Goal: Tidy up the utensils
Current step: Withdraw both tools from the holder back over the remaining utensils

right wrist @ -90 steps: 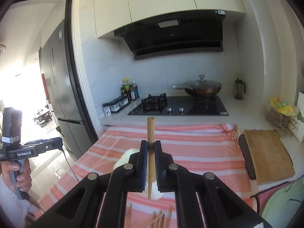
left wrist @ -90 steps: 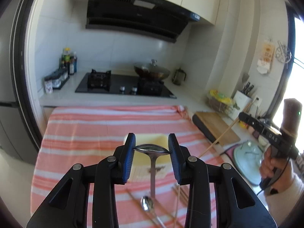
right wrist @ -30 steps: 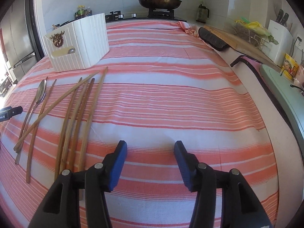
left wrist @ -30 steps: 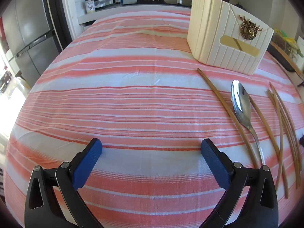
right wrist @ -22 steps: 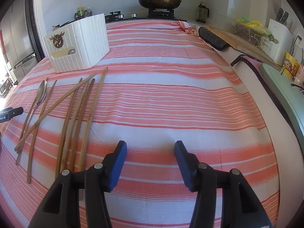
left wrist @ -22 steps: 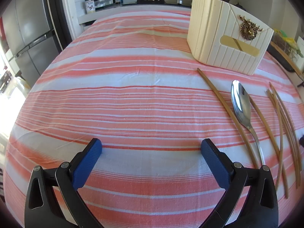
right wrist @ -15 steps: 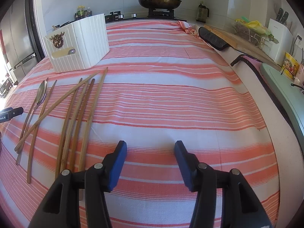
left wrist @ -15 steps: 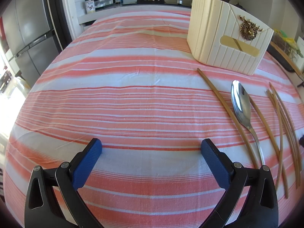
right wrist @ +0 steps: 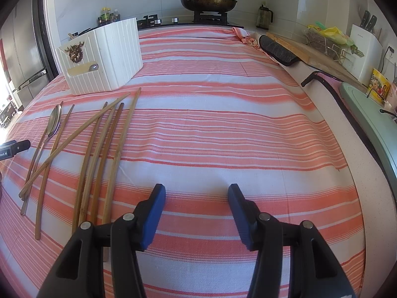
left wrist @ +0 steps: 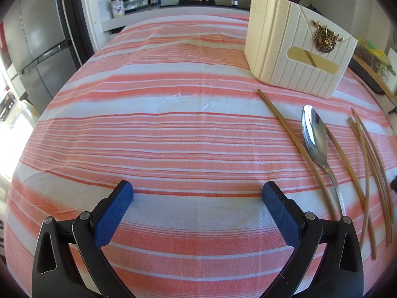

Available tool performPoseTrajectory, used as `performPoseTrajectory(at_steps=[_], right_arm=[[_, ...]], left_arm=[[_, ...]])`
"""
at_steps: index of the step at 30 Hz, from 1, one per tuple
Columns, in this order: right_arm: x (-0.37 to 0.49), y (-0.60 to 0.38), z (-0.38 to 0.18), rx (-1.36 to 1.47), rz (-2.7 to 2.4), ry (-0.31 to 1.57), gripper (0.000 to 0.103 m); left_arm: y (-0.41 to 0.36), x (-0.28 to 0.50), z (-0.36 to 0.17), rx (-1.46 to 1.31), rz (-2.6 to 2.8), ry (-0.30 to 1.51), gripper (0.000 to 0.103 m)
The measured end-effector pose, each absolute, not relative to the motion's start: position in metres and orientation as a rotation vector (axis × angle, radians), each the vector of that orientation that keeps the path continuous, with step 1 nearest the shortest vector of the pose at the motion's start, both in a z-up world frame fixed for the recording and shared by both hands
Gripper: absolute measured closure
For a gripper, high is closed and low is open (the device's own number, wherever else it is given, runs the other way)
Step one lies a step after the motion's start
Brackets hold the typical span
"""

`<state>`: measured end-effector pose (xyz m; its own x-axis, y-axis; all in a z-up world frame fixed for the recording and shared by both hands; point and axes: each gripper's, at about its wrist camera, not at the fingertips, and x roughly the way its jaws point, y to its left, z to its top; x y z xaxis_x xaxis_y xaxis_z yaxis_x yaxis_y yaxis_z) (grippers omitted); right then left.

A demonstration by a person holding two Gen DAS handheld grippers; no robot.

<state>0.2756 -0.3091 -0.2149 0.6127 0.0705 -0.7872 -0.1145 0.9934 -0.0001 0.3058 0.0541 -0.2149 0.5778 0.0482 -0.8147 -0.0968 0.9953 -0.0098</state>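
Jaws empty now on both the left gripper point(left wrist: 197, 197) and right gripper point(right wrist: 196, 200), spoon and chopstick dropped into the holder point(right wrist: 119, 57), loose chopsticks point(right wrist: 104, 149) next.

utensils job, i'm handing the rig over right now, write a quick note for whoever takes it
Left gripper: open, empty, over bare tablecloth.
Right gripper: open, empty.
White holder stands at the cloth's far side; a spoon bowl and a chopstick show inside it.
Left to do: one metal spoon and seven wooden chopsticks lie loose on the cloth in front of the holder, between the two grippers.
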Motion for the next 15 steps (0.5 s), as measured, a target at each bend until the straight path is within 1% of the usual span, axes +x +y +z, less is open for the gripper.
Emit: performPoseTrajectory(at_steps=[11, 12, 15], right_arm=[[0.275, -0.308, -0.215, -0.056, 0.104, 0.906, 0.049], [0.277, -0.308, -0.214, -0.055, 0.106, 0.909, 0.048], [0.290, -0.311, -0.214, -0.069, 0.097, 0.920, 0.036]], left_arm=[[0.054, 0.306, -0.215, -0.055, 0.085, 0.951, 0.000], [0.054, 0.306, -0.215, -0.055, 0.085, 0.951, 0.000], [0.054, 0.306, -0.215, -0.056, 0.084, 0.950, 0.000]])
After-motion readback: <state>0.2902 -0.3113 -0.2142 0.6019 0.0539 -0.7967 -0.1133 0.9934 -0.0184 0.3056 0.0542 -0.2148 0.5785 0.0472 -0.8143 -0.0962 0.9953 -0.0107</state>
